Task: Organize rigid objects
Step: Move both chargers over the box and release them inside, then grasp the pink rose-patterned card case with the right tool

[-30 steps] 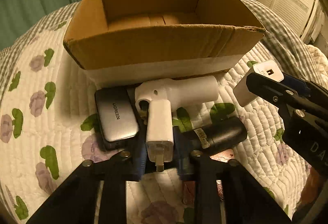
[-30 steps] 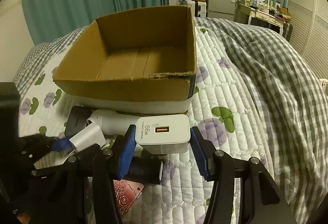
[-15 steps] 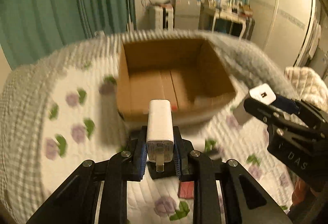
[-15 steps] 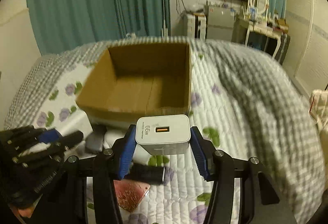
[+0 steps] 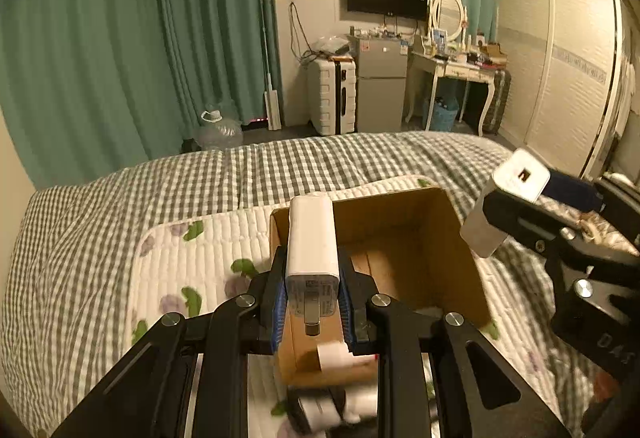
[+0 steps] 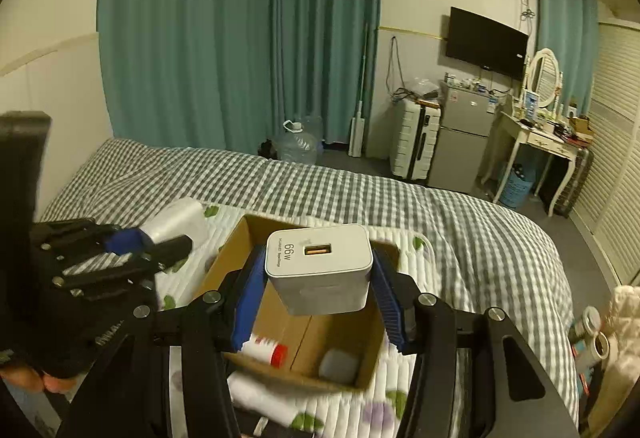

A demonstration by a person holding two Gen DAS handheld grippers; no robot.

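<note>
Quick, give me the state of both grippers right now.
Left gripper: shut on the slim white charger.
Right gripper: shut on the 66W charger.

items under cardboard box [image 5: 404, 238] blurred [image 5: 320, 410], box's near wall hidden

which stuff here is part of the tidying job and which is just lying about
Part of the job:
- slim white charger, clamped in the left tongs
- 66W white charger, clamped in the right tongs
- cardboard box
- red-capped white item and pale case inside the box

Just lying about:
- white suitcase
- water jug
- wall TV
- dressing table
</note>
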